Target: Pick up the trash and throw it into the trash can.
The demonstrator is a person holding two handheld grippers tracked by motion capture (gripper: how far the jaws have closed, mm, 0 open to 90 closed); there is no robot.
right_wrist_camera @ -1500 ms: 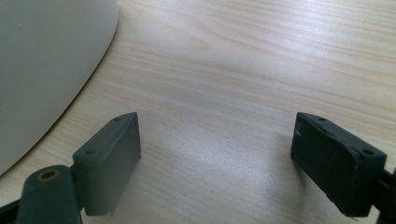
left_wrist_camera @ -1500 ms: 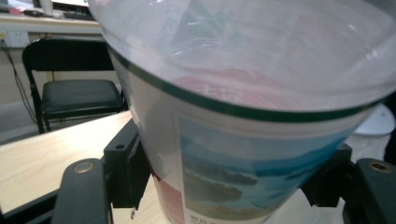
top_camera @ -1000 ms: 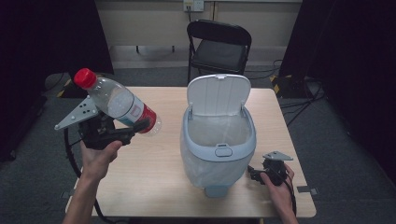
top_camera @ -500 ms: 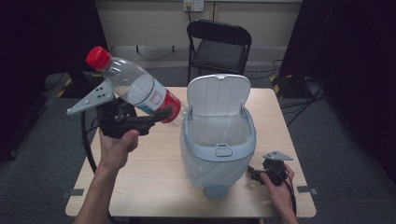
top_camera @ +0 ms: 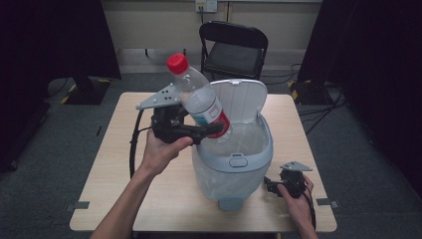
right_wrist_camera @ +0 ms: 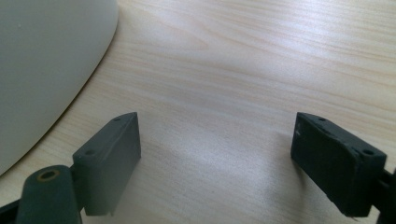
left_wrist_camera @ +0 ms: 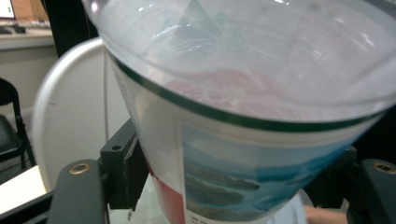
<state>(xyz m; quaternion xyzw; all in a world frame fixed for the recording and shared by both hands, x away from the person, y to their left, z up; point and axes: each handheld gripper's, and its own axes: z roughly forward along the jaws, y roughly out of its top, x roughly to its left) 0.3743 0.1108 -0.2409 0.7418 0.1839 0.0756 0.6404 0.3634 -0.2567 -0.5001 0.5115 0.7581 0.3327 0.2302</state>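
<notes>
One counter [top_camera: 124,169] carries the lidded bin [top_camera: 234,164], lid up, and your bottle [top_camera: 201,99] has just travelled from the left to hang tilted over its mouth. Your left hand-held gripper [top_camera: 206,132] is clamped on it, ready to drop; your right hand-held gripper [top_camera: 271,185] rests apart beside the bin.

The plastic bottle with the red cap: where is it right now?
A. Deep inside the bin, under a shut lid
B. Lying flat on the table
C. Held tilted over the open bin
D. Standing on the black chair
C: the left tool grips the plastic bottle near its lower end, cap tilted up and away, with its base over the open bin, whose lid stands raised.
</notes>
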